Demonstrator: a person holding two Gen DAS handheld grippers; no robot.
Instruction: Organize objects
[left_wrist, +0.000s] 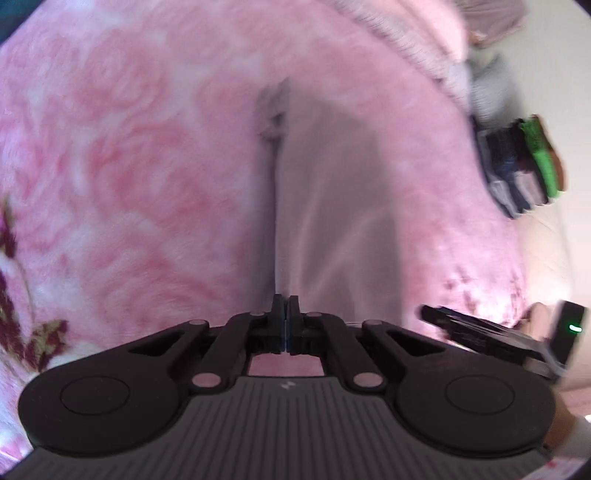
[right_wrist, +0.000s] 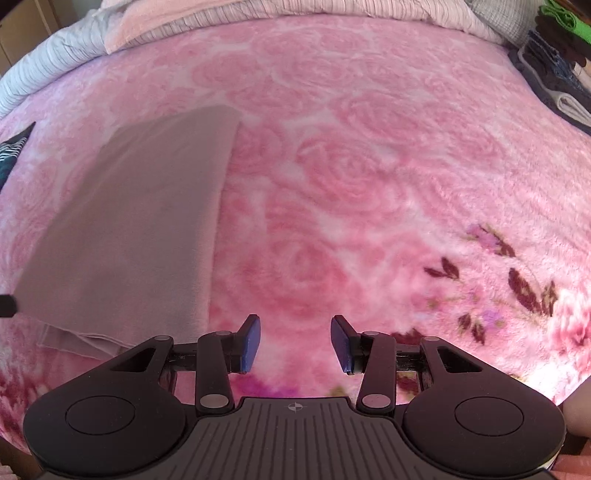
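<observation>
A pale mauve cloth (left_wrist: 332, 221) lies flat on the pink rose-patterned blanket (left_wrist: 129, 166). In the left wrist view my left gripper (left_wrist: 286, 314) is shut, its pads pinching the cloth's near edge, which rises slightly off the blanket. In the right wrist view the same cloth (right_wrist: 140, 221) lies at the left, a folded layer showing under its near end. My right gripper (right_wrist: 295, 341) hovers open over bare blanket (right_wrist: 369, 166) just right of the cloth, with nothing between its blue pads (right_wrist: 251, 343).
A stack of folded clothes (left_wrist: 517, 166), dark ones with a green one on top, sits at the bed's far right edge (right_wrist: 554, 62). Rumpled pale bedding (right_wrist: 258, 11) lines the far side. A dark striped item (right_wrist: 11, 155) lies at the left edge.
</observation>
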